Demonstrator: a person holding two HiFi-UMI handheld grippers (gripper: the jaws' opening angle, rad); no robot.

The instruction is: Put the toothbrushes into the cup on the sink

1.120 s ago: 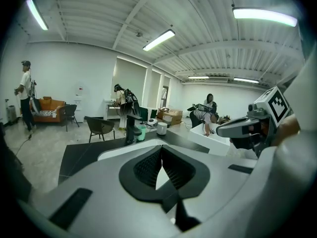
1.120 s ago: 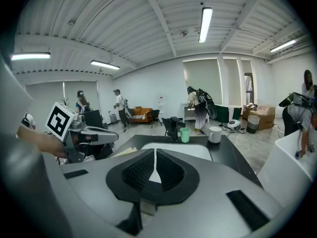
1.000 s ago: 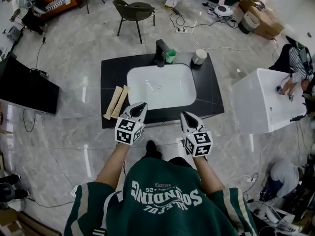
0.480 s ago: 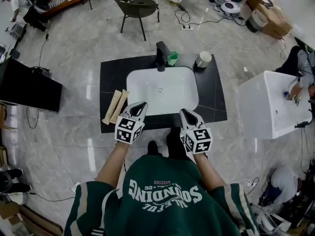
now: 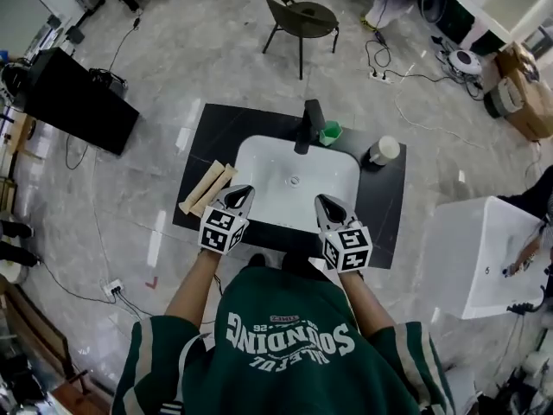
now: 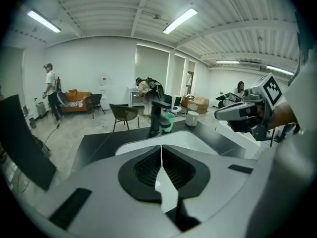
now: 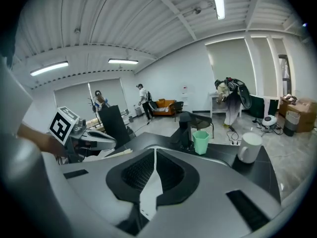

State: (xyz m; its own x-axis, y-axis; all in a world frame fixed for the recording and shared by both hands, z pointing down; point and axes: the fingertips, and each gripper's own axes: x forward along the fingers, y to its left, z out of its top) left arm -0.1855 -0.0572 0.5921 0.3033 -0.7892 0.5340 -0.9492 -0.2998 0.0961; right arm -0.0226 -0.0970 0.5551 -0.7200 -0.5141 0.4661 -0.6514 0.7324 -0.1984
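Two long beige toothbrushes (image 5: 206, 188) lie side by side on the left of the black sink counter (image 5: 200, 150). A green cup (image 5: 330, 133) stands beside the dark faucet (image 5: 307, 126) behind the white basin (image 5: 263, 175). My left gripper (image 5: 235, 199) hovers shut and empty at the counter's front edge, just right of the toothbrushes. My right gripper (image 5: 327, 206) is shut and empty over the basin's front right. The left gripper view has the closed jaws (image 6: 161, 147) pointing at the green cup (image 6: 168, 122). In the right gripper view the green cup (image 7: 200, 142) is ahead of the closed jaws (image 7: 155, 150).
A white mug (image 5: 383, 150) stands on the counter's back right. A dark chair (image 5: 302, 17) is beyond the sink, a black panel (image 5: 78, 102) to the left and a white tub (image 5: 488, 253) to the right. People stand far back in the room (image 6: 50, 90).
Both grippers have moved forward and a little lower, from in front of the counter to over its front edge. Their jaws stayed shut.
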